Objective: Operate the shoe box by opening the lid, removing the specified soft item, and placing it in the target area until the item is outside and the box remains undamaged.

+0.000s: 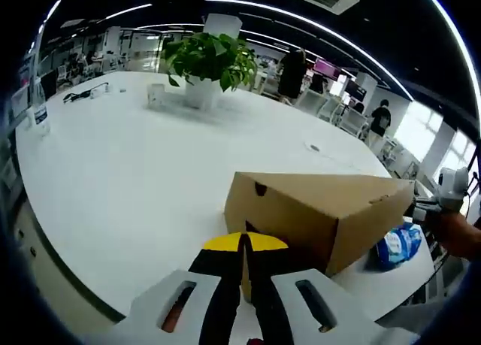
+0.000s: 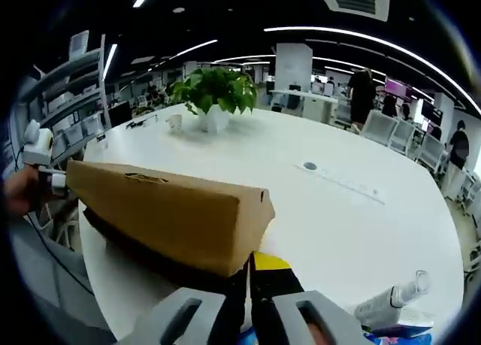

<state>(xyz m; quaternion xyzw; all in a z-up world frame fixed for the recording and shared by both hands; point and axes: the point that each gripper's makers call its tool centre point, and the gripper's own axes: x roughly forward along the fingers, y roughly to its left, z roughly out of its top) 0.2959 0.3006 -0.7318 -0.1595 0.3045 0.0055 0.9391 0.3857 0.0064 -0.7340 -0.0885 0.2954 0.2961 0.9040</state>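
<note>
A brown cardboard shoe box (image 1: pixel 316 217) lies on the white table (image 1: pixel 135 180). Its lid (image 2: pixel 165 206) is tilted up, with a dark gap under it. My left gripper (image 1: pixel 244 273) is shut on one end edge of the lid, and a thin strip of cardboard shows between its black, yellow-tipped fingers. My right gripper (image 2: pixel 250 281) is shut on the lid's opposite end at the corner. Each gripper also appears at the far end of the box in the other's view, held by a hand: the right gripper (image 1: pixel 451 189) and the left gripper (image 2: pixel 36 146). What is inside the box is hidden.
A blue and white soft packet (image 1: pixel 398 243) lies on the table beside the box, near a white bottle-like thing (image 2: pixel 394 298). A potted plant (image 1: pixel 210 59) stands at the table's far side, a bottle (image 1: pixel 37 113) at its left edge. People stand in the office behind.
</note>
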